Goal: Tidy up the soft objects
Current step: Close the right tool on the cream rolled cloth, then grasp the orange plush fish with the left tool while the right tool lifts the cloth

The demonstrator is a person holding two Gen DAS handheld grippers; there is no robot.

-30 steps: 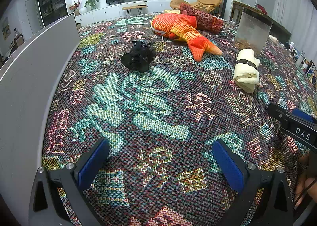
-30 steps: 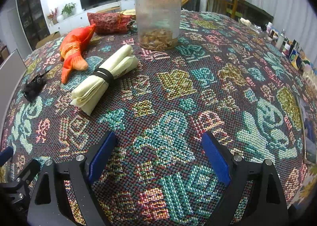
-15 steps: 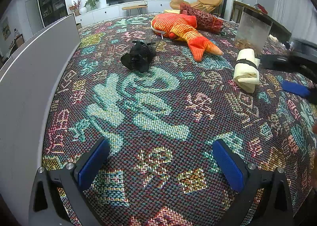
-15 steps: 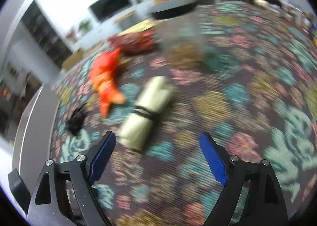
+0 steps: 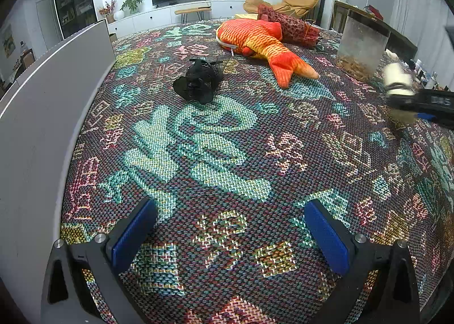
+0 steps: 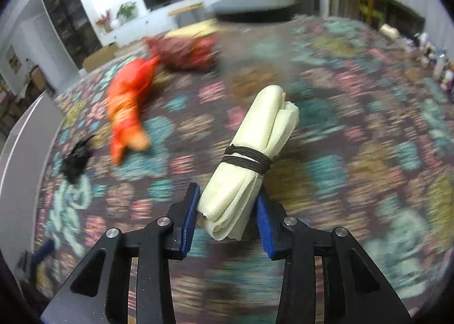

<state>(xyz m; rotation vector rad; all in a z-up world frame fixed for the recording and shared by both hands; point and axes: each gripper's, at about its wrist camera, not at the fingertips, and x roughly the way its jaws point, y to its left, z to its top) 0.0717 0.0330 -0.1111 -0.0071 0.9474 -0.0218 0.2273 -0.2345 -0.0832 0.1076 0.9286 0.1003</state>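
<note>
Right gripper pinches the cream rolled cloth bundle tied with dark cord at its near end; its long axis runs forward and slightly right. Left gripper spread, empty.

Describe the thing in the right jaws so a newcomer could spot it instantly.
Start at the patterned woven cloth covering the table, then find the right gripper in the right wrist view. Between its blue-padded jaws sits the cream cloth roll, clamped at its near end. Unlike the orange fish plush and the black bundle, it is pale, cylindrical and tied with dark cord around its middle.
</note>
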